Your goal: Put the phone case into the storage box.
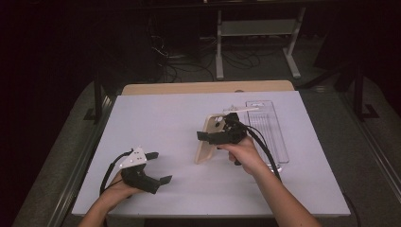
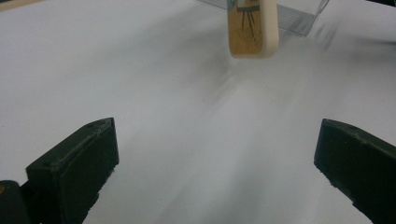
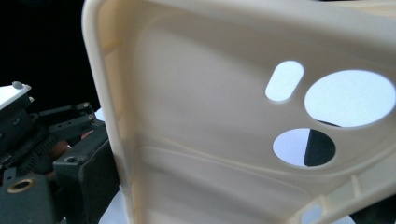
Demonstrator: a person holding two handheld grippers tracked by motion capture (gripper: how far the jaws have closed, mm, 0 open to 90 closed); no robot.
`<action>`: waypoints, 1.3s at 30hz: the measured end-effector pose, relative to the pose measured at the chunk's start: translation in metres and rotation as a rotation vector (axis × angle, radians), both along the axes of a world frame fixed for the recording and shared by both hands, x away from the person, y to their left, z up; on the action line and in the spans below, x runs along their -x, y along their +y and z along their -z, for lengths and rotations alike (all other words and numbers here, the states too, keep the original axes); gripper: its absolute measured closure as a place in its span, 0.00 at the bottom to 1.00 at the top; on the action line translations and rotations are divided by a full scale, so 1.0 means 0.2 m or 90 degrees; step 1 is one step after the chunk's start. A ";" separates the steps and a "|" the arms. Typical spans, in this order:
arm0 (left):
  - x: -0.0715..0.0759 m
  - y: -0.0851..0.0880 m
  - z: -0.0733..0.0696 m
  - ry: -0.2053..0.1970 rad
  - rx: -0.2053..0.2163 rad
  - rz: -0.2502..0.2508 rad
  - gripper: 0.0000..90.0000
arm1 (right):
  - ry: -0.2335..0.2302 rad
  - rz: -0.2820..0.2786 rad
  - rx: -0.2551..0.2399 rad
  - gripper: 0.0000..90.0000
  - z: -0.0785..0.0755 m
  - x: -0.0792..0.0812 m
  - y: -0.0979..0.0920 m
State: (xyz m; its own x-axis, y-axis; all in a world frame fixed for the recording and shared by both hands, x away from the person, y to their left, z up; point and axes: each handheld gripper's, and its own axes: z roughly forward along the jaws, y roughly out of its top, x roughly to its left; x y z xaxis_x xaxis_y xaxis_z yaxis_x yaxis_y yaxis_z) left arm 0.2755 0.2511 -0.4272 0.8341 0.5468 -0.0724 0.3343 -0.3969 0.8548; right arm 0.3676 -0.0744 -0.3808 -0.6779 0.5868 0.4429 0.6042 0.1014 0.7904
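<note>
High view: nearest the table edge we find the left gripper resting on the white table, jaws spread wide and holding nothing. Farther in, near the table's centre, we note the right gripper clamped on a cream phone case, which stands on its lower end, tilted. Right gripper view confirms the case's hollow inside with its camera cut-outs. Beyond, just right of the case, lies a clear plastic tray.
</note>
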 end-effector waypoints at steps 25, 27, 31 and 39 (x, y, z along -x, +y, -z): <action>-0.01 0.01 0.00 -0.007 -0.016 -0.019 0.00 | -0.034 0.082 0.018 0.08 -0.25 -0.13 -0.19; -0.01 0.01 0.00 -0.008 -0.011 -0.019 0.00 | -0.033 0.090 0.020 0.08 -0.26 -0.14 -0.21; -0.01 0.01 0.00 -0.004 -0.009 -0.019 0.00 | -0.034 0.104 0.028 0.08 -0.28 -0.16 -0.25; -0.01 0.01 0.01 0.001 -0.003 -0.019 0.00 | -0.036 0.133 0.034 0.09 -0.31 -0.20 -0.32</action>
State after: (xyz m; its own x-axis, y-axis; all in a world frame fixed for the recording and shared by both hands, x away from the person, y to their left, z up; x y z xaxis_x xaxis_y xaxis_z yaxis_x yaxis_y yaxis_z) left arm 0.2771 0.2535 -0.4284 0.8172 0.5721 -0.0701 0.3469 -0.3911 0.8525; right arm 0.4074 -0.1392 -0.3190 -0.5620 0.7384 0.3727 0.5716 0.0210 0.8203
